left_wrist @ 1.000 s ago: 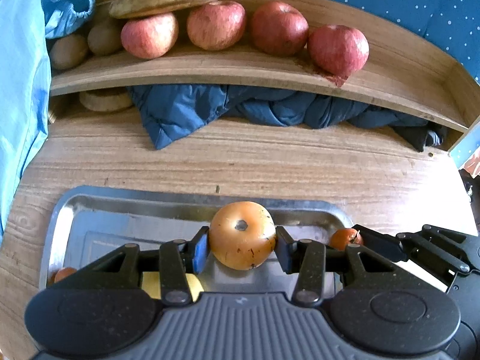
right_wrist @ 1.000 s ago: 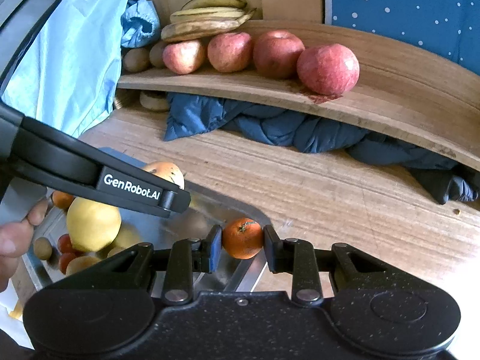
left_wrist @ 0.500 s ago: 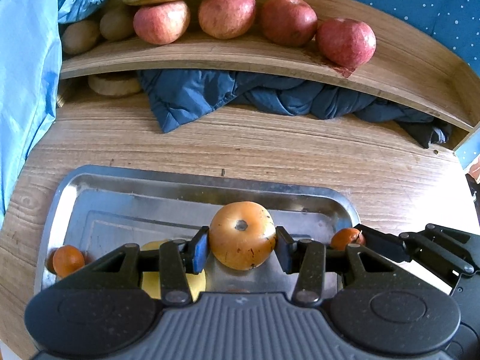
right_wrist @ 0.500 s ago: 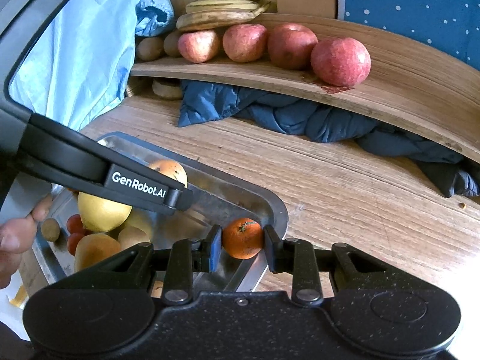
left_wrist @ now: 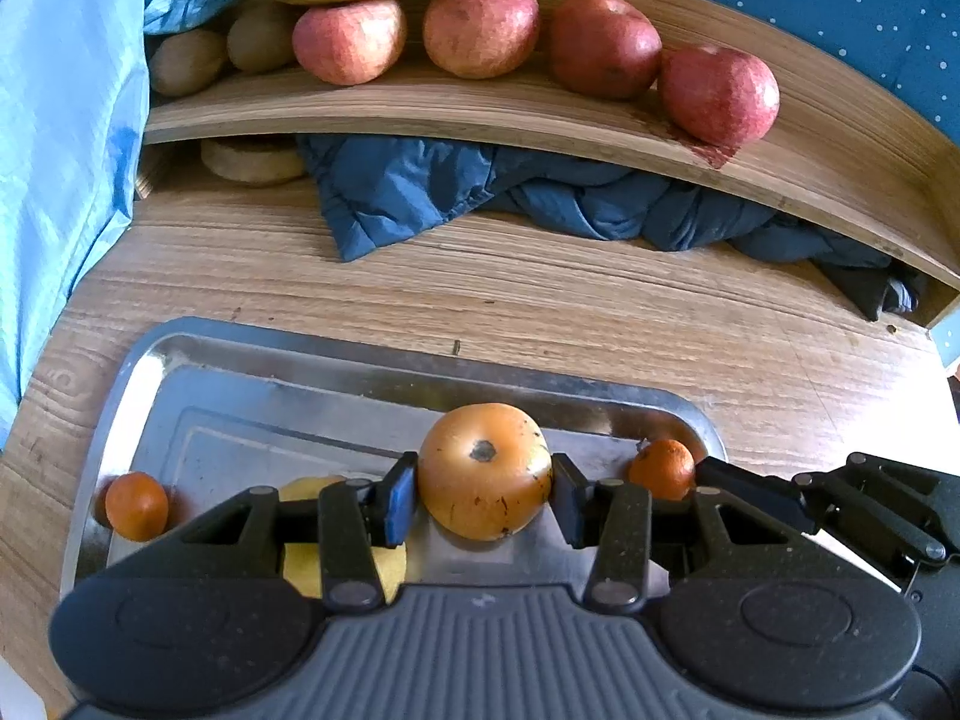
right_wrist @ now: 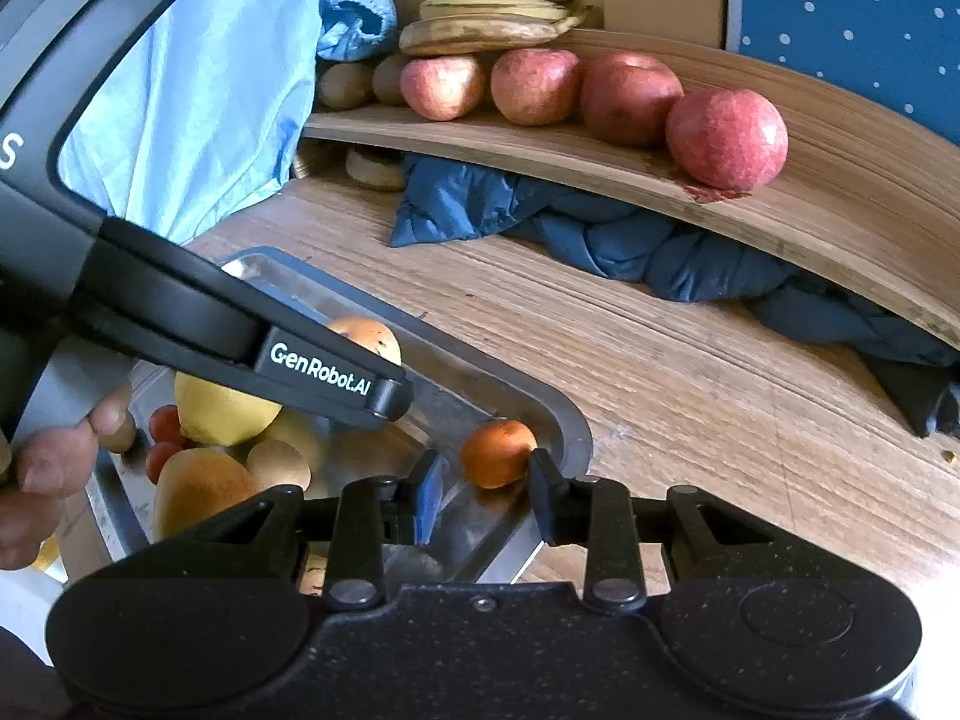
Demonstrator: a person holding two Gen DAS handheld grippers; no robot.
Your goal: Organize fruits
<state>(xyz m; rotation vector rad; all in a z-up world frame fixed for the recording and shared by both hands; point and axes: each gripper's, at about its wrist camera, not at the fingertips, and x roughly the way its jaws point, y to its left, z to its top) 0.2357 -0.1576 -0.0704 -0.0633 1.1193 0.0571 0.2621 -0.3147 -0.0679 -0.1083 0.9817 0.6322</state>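
- Progress, as I judge it: the sorting is partly done. The wooden shelf (left_wrist: 540, 120) already carries a tidy row of fruit, while the metal tray (left_wrist: 270, 354) on the desk (left_wrist: 540, 300) has a mixed pile left to move.
- On the shelf: four red apples (left_wrist: 480, 30) stand side by side, a bunch of bananas (right_wrist: 498, 18) lies at the left end above them, and two kiwis (left_wrist: 186, 60) sit left of the apples.
- The left hand-held gripper (left_wrist: 483, 495) is clamped on a persimmon (left_wrist: 485, 471), an orange-brown fruit, held over the tray's far part.
- The right hand-held gripper (right_wrist: 483, 486) has its fingers apart: a small tangerine (right_wrist: 498, 453) sits in the tray's right corner, touching the right finger with a gap at the left one. It looks either just released or not yet grasped.
- In the tray, counted as far as visible: two tangerines, the second one (left_wrist: 137, 505) at the left edge; one yellow lemon-like fruit (right_wrist: 225, 408); one orange-yellow mango-like fruit (right_wrist: 201, 489); two small red fruits (right_wrist: 165, 441); about two brownish round fruits (right_wrist: 279, 465), partly hidden.
- Left to do: carry the persimmon and the remaining tray fruit to grouped places by the shelf.
- A blue jacket (left_wrist: 450, 192) is stuffed under the shelf.
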